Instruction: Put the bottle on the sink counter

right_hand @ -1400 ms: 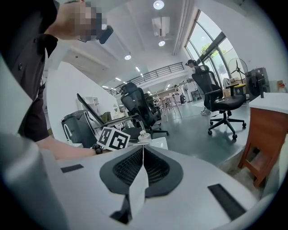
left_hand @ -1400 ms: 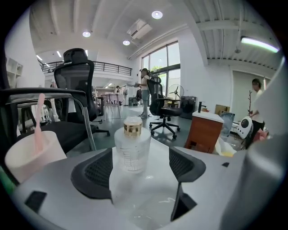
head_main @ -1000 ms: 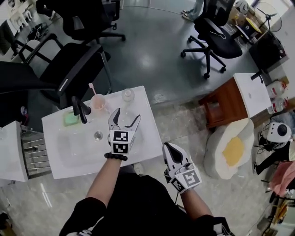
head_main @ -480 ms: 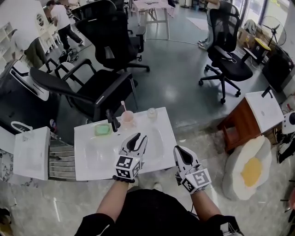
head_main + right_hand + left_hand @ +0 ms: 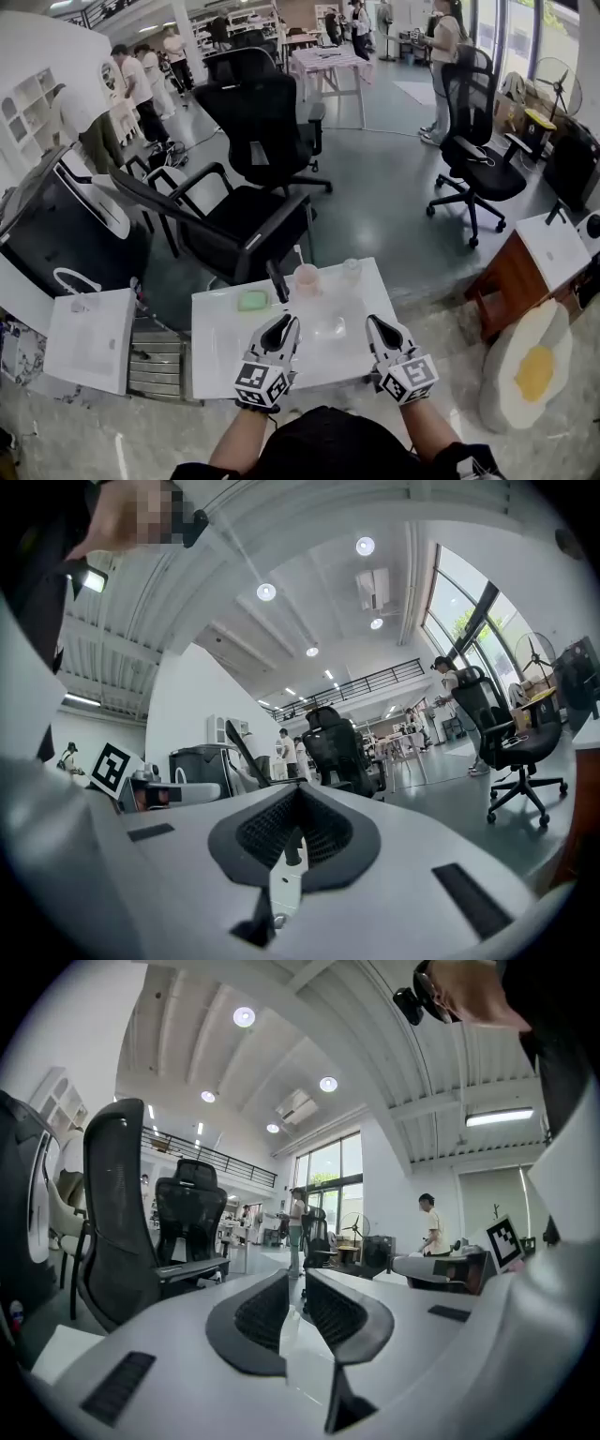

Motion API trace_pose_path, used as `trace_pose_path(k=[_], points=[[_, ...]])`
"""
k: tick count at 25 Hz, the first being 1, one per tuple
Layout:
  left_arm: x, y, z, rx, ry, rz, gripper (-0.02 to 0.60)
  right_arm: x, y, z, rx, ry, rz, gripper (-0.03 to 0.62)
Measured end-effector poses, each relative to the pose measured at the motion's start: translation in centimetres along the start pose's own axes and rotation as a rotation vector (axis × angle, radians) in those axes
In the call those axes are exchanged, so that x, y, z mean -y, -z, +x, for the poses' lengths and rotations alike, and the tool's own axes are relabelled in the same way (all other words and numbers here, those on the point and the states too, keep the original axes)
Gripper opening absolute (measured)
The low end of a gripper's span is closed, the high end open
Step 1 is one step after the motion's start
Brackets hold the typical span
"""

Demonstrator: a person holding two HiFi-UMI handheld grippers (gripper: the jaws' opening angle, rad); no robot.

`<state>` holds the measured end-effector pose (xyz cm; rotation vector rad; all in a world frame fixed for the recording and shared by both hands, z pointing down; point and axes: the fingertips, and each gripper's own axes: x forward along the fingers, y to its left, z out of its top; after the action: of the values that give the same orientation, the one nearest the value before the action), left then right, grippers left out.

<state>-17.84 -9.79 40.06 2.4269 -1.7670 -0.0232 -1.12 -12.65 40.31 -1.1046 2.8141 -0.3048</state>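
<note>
Open-plan office, glossy grey floor, black chairs [image 5: 251, 223] parked right behind a small white tabletop [image 5: 217, 364] with a sink basin sunk into it. People [image 5: 143, 78] are milling around way at the back. A white cabinet [image 5: 89, 339] stands at the left and a wooden stand [image 5: 500, 289] at the right.

The bottle [image 5: 352, 271] is already upright on the tabletop, at the far right corner, with a pink cup [image 5: 307, 277] near it and the black faucet [image 5: 278, 282] just past that. A green soap [image 5: 252, 301] sits left of the faucet. So the job looks done, going by how things lie.

The left gripper [image 5: 284, 325] and right gripper [image 5: 378, 326] both hover over the near edge, well apart from the bottle. Both sets of jaws are closed with nothing in them.

What could go sideways:
- The bottle is clear and sits close to the back edge. Any nudge probably sends it onto the floor.
- If either gripper goes back in with its jaws closed like this, it'd shove the bottle rather than catch it.
- The cup is close enough that a sloppy reach would likely knock it into the basin.
- White on white with a see-through bottle makes it easy to misjudge where it is.
</note>
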Motion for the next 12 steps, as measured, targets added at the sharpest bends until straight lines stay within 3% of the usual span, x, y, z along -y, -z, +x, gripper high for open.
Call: trace_pose_path(k=[6, 12], points=[[-3.8, -0.4, -2.0, 0.02, -0.036, -0.015, 0.067, -3.6, 0.1, 2.5, 0.005, -0.028, -0.034, 0.029], [-4.7, -0.7, -3.0, 0.015, -0.027, -0.019, 0.067, -4.6, 0.1, 3.9, -0.01, -0.019, -0.04, 0.029]])
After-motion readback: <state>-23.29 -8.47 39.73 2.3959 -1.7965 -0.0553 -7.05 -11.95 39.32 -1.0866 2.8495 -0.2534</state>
